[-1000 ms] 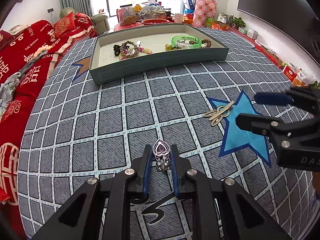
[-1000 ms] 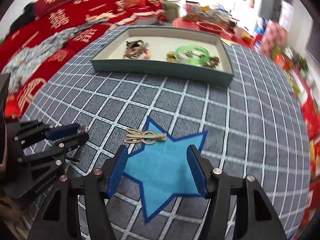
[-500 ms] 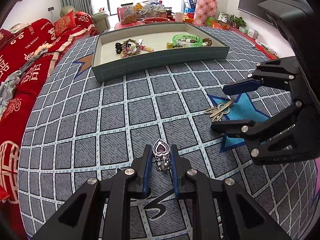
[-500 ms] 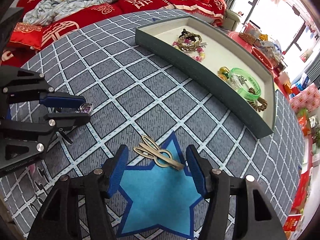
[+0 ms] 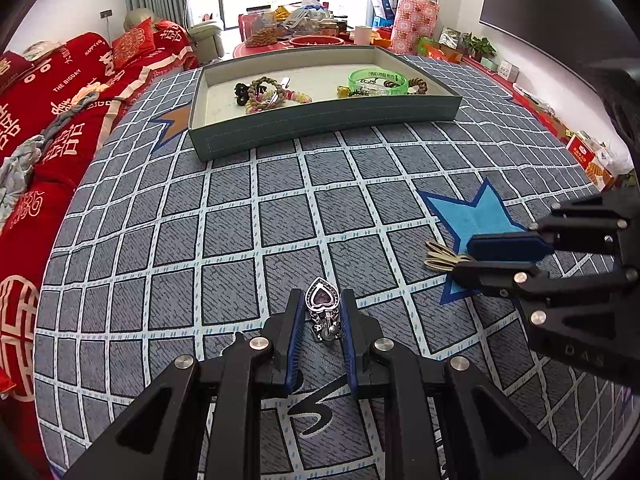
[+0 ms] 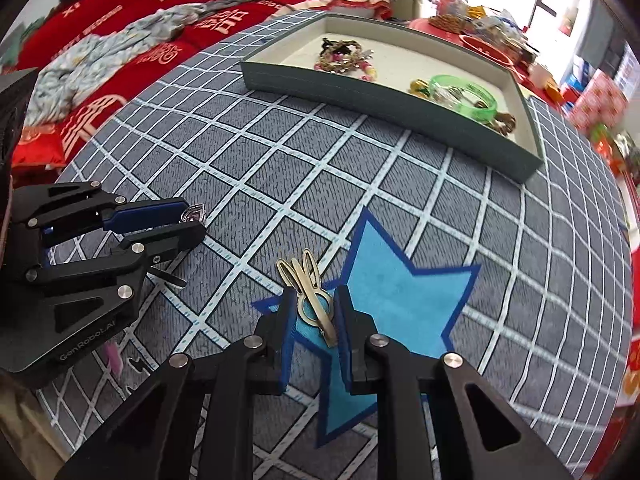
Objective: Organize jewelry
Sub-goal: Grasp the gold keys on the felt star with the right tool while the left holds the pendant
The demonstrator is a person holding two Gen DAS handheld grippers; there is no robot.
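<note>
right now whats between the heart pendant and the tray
Only bare checked cloth lies between the heart pendant and the tray; the left wrist view shows it.

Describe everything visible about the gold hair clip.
The hair clip is thin, pale gold metal: three long narrow loops fan out at one end, join at a small ring, then taper to a straight tail. It lies flat on the cloth, straddling the edge of the blue star, loops over the grey squares. The right hand-held gripper has its blue pads on either side of the ring and tail, narrowed around them; whether they already pinch it is unclear. In the left wrist view only the loops show.
</note>
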